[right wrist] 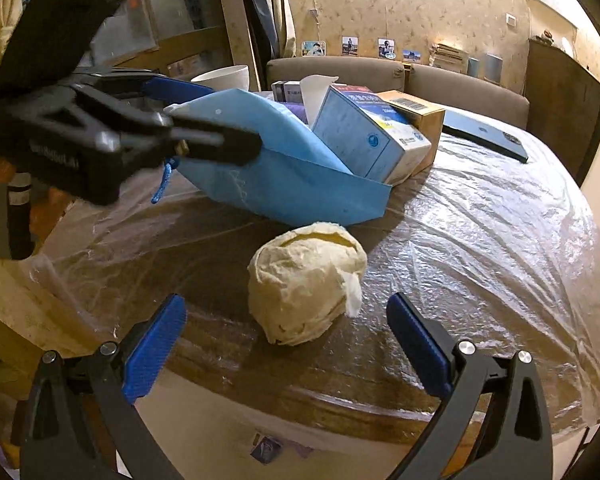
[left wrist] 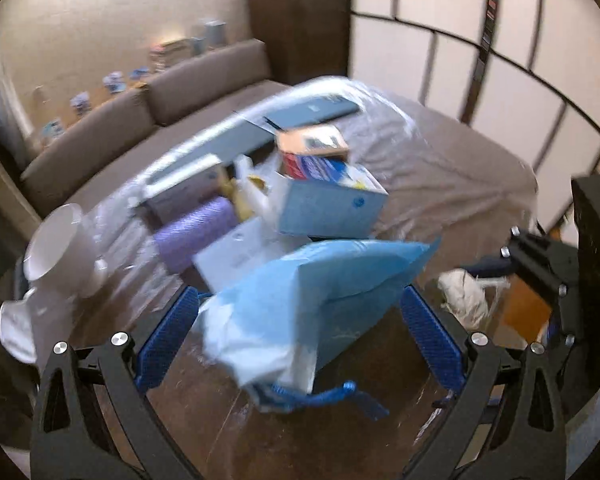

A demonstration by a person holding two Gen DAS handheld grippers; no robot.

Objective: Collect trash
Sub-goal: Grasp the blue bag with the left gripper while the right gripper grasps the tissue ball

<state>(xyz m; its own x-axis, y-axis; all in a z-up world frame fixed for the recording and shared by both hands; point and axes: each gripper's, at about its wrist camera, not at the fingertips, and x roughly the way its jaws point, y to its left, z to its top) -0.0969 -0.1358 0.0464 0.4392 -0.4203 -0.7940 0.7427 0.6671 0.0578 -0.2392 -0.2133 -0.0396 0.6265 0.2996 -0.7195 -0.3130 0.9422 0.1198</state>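
Crumpled paper wad [right wrist: 306, 282]: light, soft, crushable; pinch across its middle. Right tongs [right wrist: 286, 338] wide open; left tongs [left wrist: 300, 328] gripping blue bag [left wrist: 320, 300].

Bench [right wrist: 480, 240]: brown wood under a thin, wrinkled, glossy clear plastic sheet [right wrist: 500, 208]. Crumpled paper ball [right wrist: 306, 284]: soft, matt, creased cream tissue. Blue bag [left wrist: 320, 280]: smooth, matt, probably paper or thin plastic, blurred here. Boxes [right wrist: 364, 136]: printed, slightly glossy cardboard. Hand-held gripper, right [right wrist: 286, 320]: matt black plastic frame, ribbed blue pads [right wrist: 156, 344], shiny metal screws. Sofa [left wrist: 148, 108]: brown matt cloth.
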